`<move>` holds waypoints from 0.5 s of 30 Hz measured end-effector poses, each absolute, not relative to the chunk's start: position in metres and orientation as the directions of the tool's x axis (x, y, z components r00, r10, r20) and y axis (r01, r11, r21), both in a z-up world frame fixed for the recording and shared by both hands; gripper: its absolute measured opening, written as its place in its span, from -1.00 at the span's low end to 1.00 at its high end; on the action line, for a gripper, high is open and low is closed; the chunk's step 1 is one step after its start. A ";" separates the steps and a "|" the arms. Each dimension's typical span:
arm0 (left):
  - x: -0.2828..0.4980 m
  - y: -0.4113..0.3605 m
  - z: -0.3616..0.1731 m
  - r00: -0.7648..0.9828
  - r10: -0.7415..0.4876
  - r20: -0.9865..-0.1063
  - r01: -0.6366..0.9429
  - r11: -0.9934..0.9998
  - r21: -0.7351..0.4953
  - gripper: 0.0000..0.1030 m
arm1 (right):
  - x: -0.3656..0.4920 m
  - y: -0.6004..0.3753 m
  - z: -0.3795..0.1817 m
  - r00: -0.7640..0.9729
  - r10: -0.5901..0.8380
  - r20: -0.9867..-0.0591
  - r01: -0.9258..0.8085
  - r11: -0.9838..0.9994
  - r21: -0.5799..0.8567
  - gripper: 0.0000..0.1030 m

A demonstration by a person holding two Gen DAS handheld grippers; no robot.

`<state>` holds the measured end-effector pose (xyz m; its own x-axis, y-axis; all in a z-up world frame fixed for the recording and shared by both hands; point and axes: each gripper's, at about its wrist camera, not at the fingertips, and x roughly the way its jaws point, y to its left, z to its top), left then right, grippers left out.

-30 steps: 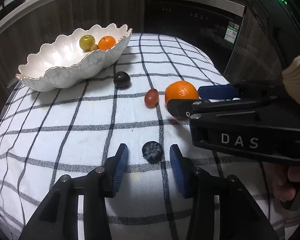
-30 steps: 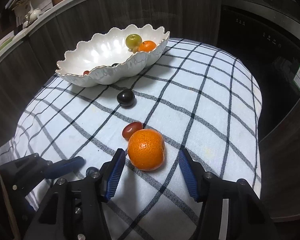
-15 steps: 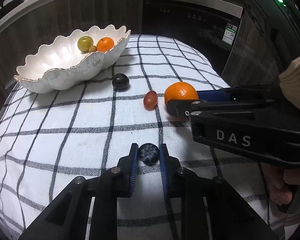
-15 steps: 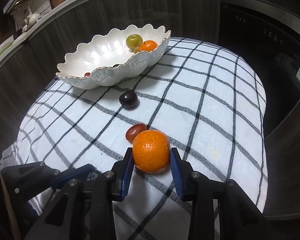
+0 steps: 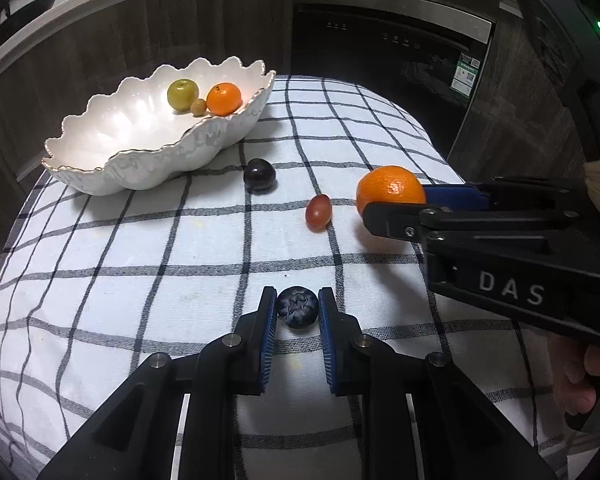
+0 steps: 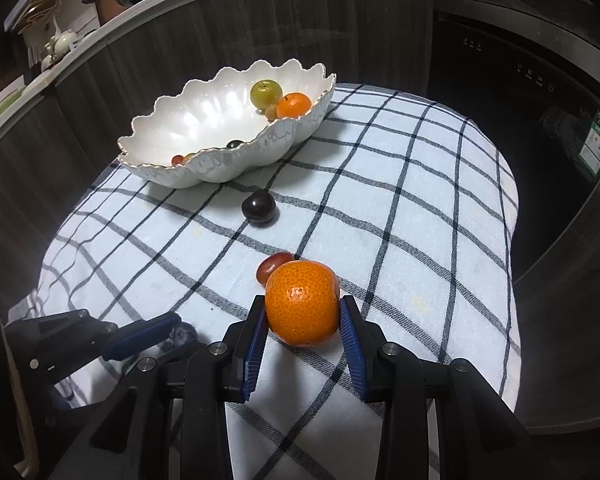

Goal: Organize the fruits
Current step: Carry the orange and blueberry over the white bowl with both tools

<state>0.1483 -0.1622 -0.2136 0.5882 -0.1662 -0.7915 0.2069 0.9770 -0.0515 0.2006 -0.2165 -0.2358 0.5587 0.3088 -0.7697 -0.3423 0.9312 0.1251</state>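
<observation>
My left gripper (image 5: pixel 298 307) is shut on a blueberry (image 5: pixel 297 307) that rests on the checked cloth (image 5: pixel 140 248). To its right, my right gripper (image 6: pixel 302 312) is shut on a mandarin (image 6: pixel 302 302), also low over the cloth; in the left wrist view that mandarin (image 5: pixel 391 189) shows behind the right gripper's black finger. A red grape (image 5: pixel 318 212) lies just left of the mandarin, and a dark plum (image 5: pixel 259 175) lies farther back. The white scalloped bowl (image 5: pixel 100 160) at the back left holds a green fruit (image 5: pixel 183 94), a small mandarin (image 5: pixel 224 99) and smaller fruits.
The cloth covers a small table whose edges drop off at the right and near side. Dark wood cabinet fronts and a black appliance door (image 5: pixel 388 48) stand behind. A person's hand (image 5: pixel 576 384) holds the right gripper at the right edge.
Both grippers went from open to shut: the left closed on the blueberry, the right on the mandarin. Neither hand shifted much.
</observation>
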 end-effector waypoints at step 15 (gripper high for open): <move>0.151 -0.135 -0.193 0.610 -0.169 -0.775 0.186 0.980 -0.067 -0.58 | 0.189 -0.201 -0.211 0.586 0.291 -0.757 -0.318 0.941 0.115 -0.28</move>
